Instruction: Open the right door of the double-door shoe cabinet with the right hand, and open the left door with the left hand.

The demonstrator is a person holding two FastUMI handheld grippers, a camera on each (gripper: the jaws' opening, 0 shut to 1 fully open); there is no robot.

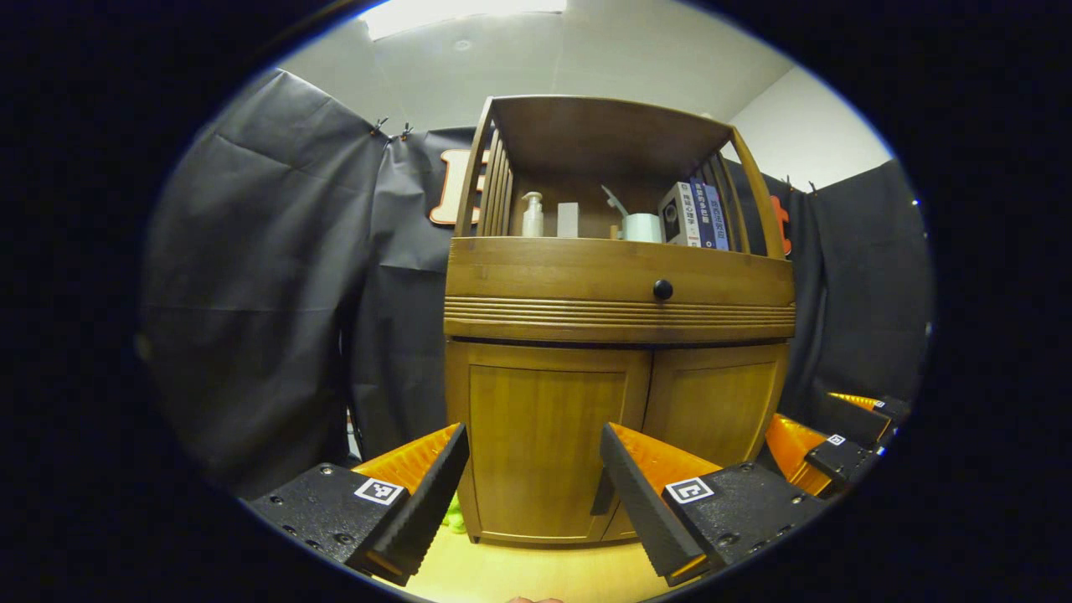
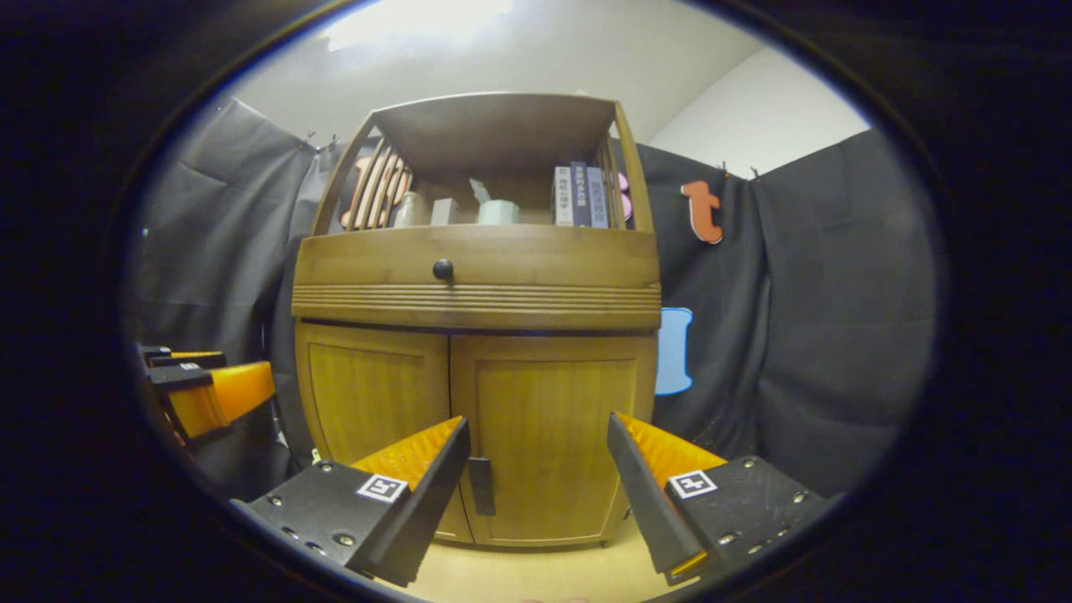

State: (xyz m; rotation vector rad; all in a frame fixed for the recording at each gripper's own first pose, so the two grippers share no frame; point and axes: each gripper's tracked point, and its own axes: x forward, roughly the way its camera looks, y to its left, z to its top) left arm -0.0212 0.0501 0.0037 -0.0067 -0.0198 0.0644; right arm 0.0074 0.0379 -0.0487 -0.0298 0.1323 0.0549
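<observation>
Ahead of the left gripper (image 1: 532, 490), in the left gripper view, stands the wooden shoe cabinet (image 1: 620, 335) with both lower doors shut. Its fingers are spread wide and hold nothing; the left door (image 1: 548, 448) shows between them, still apart from the tips. A dark handle (image 1: 601, 494) sits low at the inner edge of this door, partly hidden behind one finger. A drawer with a black knob (image 1: 662, 290) is above the doors, and books (image 1: 699, 216) stand on the open shelf.

Looking at the right gripper view, the right gripper (image 2: 536, 490) is also spread and empty, in front of the right door (image 2: 548, 435). Its dark handle (image 2: 481, 486) is low, beside the middle seam. I judge the right gripper should go first: move slightly toward the seam, put one finger behind the handle, close, then pull along the door's arc, not straight back.
</observation>
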